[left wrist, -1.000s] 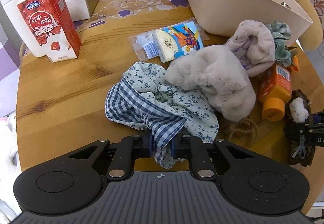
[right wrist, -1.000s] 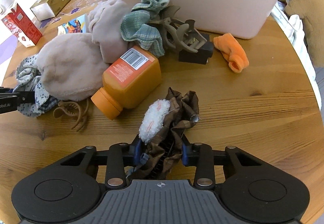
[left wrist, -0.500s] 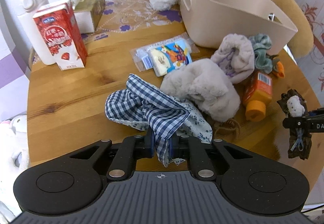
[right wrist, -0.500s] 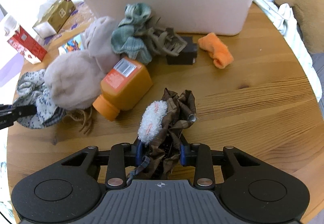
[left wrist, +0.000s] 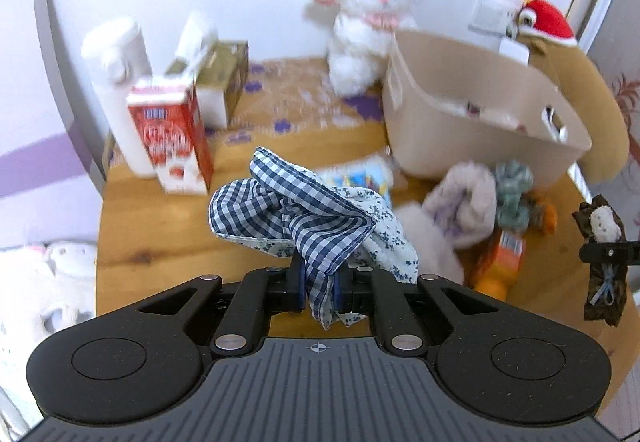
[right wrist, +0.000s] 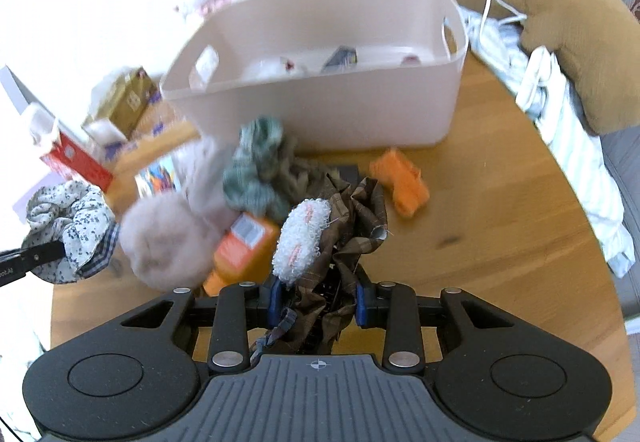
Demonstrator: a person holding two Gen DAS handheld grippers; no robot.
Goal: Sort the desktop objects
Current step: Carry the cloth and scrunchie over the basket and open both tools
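Observation:
My left gripper (left wrist: 319,292) is shut on a blue checked and floral cloth (left wrist: 296,214) and holds it above the wooden table (left wrist: 160,234). The cloth also shows in the right wrist view (right wrist: 68,230). My right gripper (right wrist: 316,300) is shut on a brown plaid hair bow with a white fluffy patch (right wrist: 332,234), lifted above the table; it shows at the right of the left wrist view (left wrist: 600,242). A beige basket (right wrist: 320,98) with several small items inside stands behind.
On the table lie fluffy pink socks (right wrist: 168,238), a green scrunchie (right wrist: 256,170), an orange bottle (right wrist: 240,246), an orange sock (right wrist: 404,182) and a snack packet (left wrist: 360,178). A red milk carton (left wrist: 172,138), tissue box (left wrist: 224,78), white flask (left wrist: 120,82) and plush toys stand behind.
Both grippers have risen from the table with their loads. The checked cloth has come off the pile, and the basket's inside now shows.

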